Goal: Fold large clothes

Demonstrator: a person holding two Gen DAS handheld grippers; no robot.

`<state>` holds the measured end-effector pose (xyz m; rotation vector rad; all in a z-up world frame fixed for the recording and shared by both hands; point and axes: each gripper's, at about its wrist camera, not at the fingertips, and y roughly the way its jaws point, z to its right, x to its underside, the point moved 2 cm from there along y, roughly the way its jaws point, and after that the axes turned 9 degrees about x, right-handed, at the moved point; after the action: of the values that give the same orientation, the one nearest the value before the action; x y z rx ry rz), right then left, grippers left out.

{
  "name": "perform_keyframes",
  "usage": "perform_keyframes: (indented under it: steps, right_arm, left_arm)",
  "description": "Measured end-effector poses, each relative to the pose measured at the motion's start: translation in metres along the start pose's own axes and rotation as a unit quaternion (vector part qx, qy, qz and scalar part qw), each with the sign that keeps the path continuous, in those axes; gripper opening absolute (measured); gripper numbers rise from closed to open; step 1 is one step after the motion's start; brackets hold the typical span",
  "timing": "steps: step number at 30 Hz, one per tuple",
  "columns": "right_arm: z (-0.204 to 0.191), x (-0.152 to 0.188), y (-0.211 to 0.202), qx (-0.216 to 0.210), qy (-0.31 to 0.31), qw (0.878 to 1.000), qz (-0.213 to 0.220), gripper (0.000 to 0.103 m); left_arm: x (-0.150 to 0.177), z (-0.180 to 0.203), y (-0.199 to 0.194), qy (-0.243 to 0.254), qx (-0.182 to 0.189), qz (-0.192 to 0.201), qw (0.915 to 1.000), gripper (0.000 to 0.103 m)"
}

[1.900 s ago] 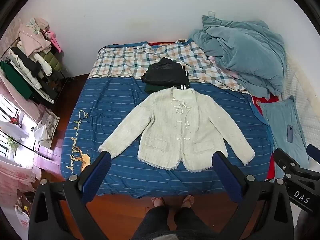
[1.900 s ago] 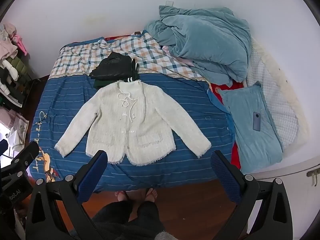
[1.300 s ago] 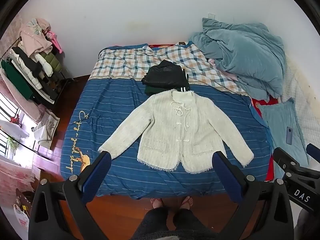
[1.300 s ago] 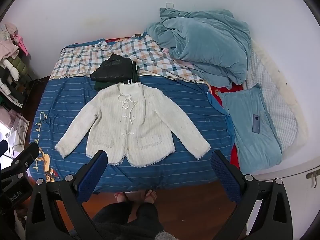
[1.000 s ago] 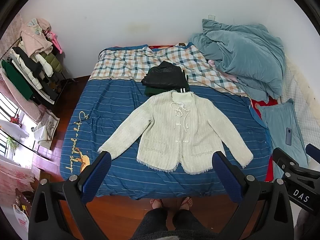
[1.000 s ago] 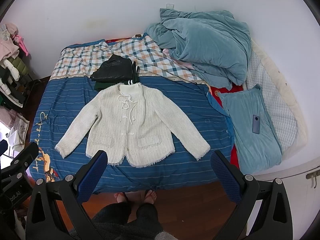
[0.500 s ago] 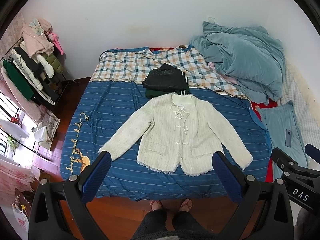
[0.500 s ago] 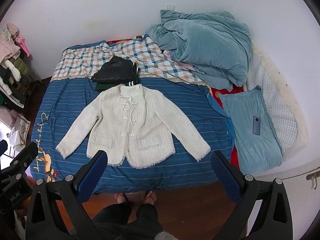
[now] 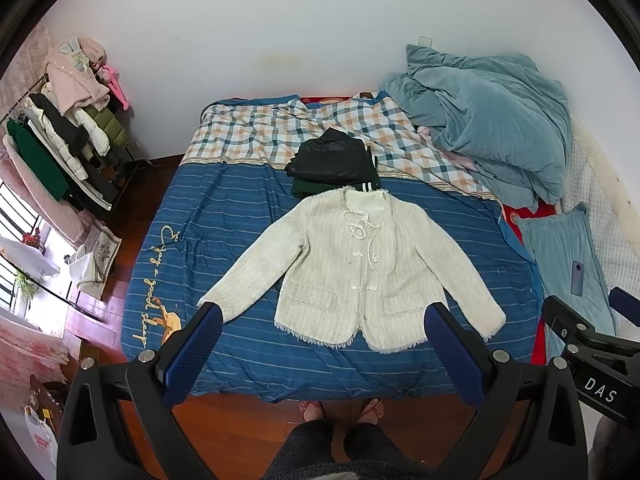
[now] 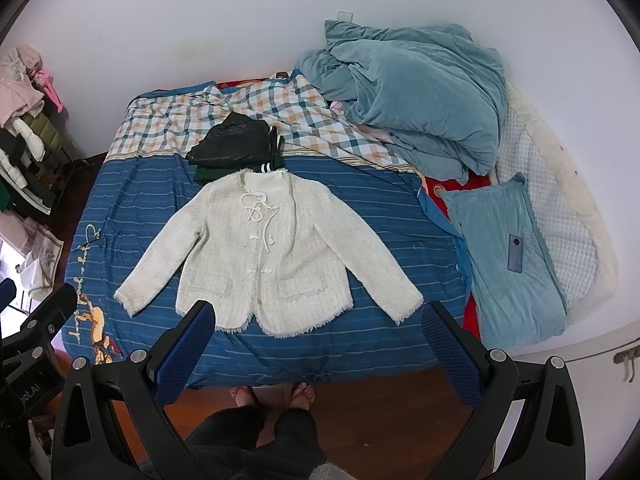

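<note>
A cream tweed jacket (image 9: pixel 356 272) lies flat, front up, on the blue striped bed cover (image 9: pixel 192 216), sleeves spread out to both sides. It also shows in the right wrist view (image 10: pixel 264 256). My left gripper (image 9: pixel 324 344) is open and empty, held high above the bed's near edge. My right gripper (image 10: pixel 318 340) is open and empty, also high above the near edge. Neither touches the jacket.
A pile of folded dark clothes (image 9: pixel 332 160) sits just beyond the jacket's collar. A teal duvet heap (image 10: pixel 416 96) fills the far right. A pillow (image 10: pixel 508 264) with a phone (image 10: pixel 515 253) lies right. A clothes rack (image 9: pixel 60 136) stands left. The person's feet (image 10: pixel 272 394) are at the bedside.
Both grippers have drawn back and up slightly, so the bed and jacket sit a little farther away. The jacket has not moved.
</note>
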<state>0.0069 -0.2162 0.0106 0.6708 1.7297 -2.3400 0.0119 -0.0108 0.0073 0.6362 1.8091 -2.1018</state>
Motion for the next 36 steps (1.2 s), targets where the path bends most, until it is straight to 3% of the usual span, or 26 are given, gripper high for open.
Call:
perform_keyframes:
  steps: [36]
  right_arm:
    - [0.0053, 0.0005, 0.0002, 0.003, 0.003, 1.000, 0.002, 0.103]
  left_arm:
    - [-0.0046, 0.0026, 0.0042, 0.008, 0.011, 0.003, 0.9999, 0.103]
